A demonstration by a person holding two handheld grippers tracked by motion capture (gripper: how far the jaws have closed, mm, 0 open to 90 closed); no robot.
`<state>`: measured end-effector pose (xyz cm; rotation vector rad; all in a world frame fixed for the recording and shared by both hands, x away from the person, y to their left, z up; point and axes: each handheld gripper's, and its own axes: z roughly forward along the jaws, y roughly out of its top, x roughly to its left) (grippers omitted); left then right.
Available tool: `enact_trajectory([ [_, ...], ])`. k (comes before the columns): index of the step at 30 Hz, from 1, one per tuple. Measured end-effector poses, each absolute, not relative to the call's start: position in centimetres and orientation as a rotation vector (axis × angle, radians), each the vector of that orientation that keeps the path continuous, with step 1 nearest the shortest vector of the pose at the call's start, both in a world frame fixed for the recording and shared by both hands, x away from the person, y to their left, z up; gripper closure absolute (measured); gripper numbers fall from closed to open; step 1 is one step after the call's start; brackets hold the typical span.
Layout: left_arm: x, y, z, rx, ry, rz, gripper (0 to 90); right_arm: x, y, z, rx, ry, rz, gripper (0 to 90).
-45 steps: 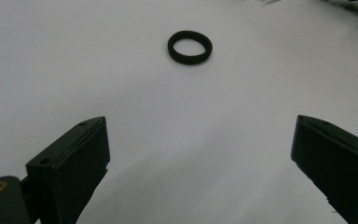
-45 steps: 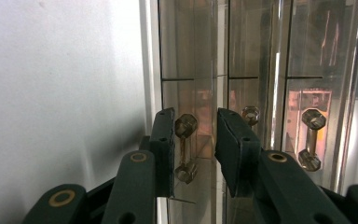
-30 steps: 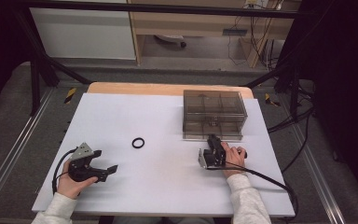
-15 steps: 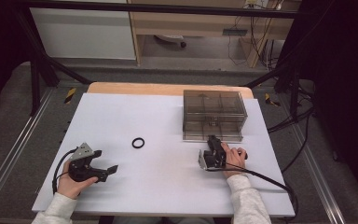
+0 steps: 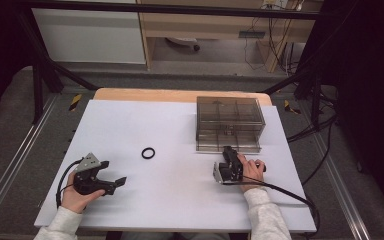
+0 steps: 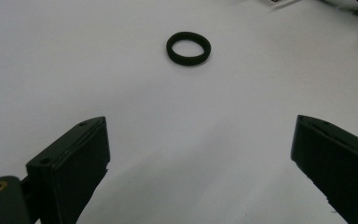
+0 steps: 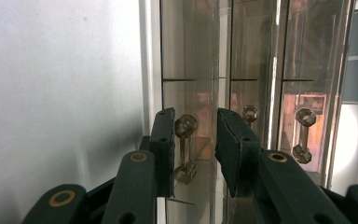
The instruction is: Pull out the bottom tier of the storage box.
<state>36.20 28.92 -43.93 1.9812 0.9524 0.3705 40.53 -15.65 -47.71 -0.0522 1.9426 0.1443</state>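
Observation:
A small black ring [image 5: 148, 153] lies on the white table top [image 5: 130, 120], left of centre. My left gripper [image 5: 114, 172] rests near the front left, jaws wide open and nothing between them. In the left gripper view the ring [image 6: 188, 47] lies ahead of the open gripper [image 6: 200, 154]. At the right stands a smoky clear drawer box [image 5: 230, 117]. My right gripper [image 5: 228, 151] points at its front. In the right gripper view, the gripper [image 7: 195, 135] is turned on its side. Its jaws stand narrowly apart around a clear drawer handle [image 7: 185, 144], with a gap beside the handle.
A second drawer handle [image 7: 303, 135] shows on the neighbouring drawer. Cables trail from both grippers over the table's front edge. The table's wooden far edge [image 5: 180, 95] borders a dark frame and shelving behind.

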Motion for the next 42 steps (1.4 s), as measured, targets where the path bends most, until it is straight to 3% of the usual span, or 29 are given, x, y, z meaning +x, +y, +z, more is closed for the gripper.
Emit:
enact_trajectory([
  [42,36.2,28.8,-43.9,1.983,0.950,0.368,4.2,39.2,-16.1,-47.5,-0.062,1.969,0.164,68.7],
])
